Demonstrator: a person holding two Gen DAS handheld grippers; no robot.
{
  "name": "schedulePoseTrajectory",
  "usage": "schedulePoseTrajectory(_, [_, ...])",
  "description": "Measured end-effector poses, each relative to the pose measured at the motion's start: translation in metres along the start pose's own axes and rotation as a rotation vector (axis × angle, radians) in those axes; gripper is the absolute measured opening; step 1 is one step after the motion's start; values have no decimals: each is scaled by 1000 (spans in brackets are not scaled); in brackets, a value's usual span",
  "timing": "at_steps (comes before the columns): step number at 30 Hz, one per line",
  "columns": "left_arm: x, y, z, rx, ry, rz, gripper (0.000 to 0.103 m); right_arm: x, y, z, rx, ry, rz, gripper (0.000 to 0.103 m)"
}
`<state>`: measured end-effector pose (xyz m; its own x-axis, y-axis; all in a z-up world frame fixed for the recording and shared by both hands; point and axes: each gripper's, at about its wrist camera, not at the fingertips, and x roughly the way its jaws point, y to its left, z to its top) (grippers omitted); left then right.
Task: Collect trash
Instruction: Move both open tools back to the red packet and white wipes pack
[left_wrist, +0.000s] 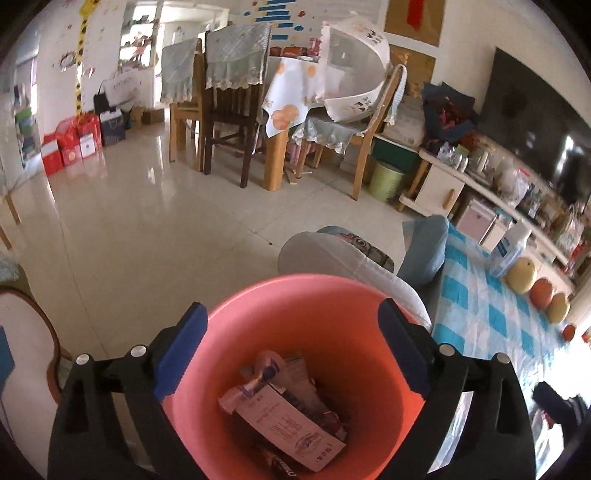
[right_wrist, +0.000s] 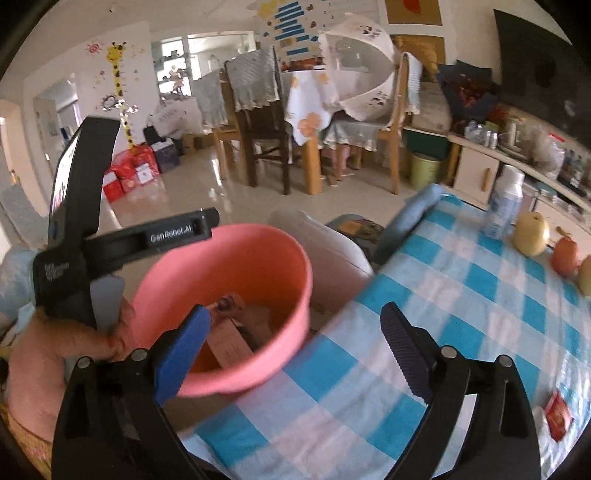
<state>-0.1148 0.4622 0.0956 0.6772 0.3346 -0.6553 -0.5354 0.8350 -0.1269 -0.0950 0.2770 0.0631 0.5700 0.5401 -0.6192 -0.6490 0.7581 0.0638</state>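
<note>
A pink bin (left_wrist: 332, 317) stands just off the left edge of the checked table, holding a printed paper box (left_wrist: 284, 428) and crumpled wrappers. My left gripper (left_wrist: 292, 308) hangs open right above the bin's mouth, nothing between its blue pads. In the right wrist view my right gripper (right_wrist: 295, 312) is open and empty too, over the table's near corner beside the pink bin (right_wrist: 236, 258). A hand (right_wrist: 74, 343) grips the left tool's black body at the left. One red wrapper (right_wrist: 557, 415) lies on the cloth at the far right.
The blue-and-white checked tablecloth (right_wrist: 461, 295) carries a plastic bottle (right_wrist: 504, 203) and some fruit (right_wrist: 532, 232) along its far side. A white padded seat (left_wrist: 332, 254) stands behind the bin. Farther off are a dining table with chairs (left_wrist: 229, 110), a green bin (left_wrist: 386, 181) and a low TV cabinet (left_wrist: 443, 188).
</note>
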Motion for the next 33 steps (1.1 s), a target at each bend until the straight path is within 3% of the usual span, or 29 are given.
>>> schedulePoseTrajectory(11, [0,-46,-6,135,6,3,97,-31,-24,-33,-1,10,-100,95])
schedulePoseTrajectory(33, [-6,-128,-22,317,-17,-26,97,-68,-57,-61,25,10,-177,95])
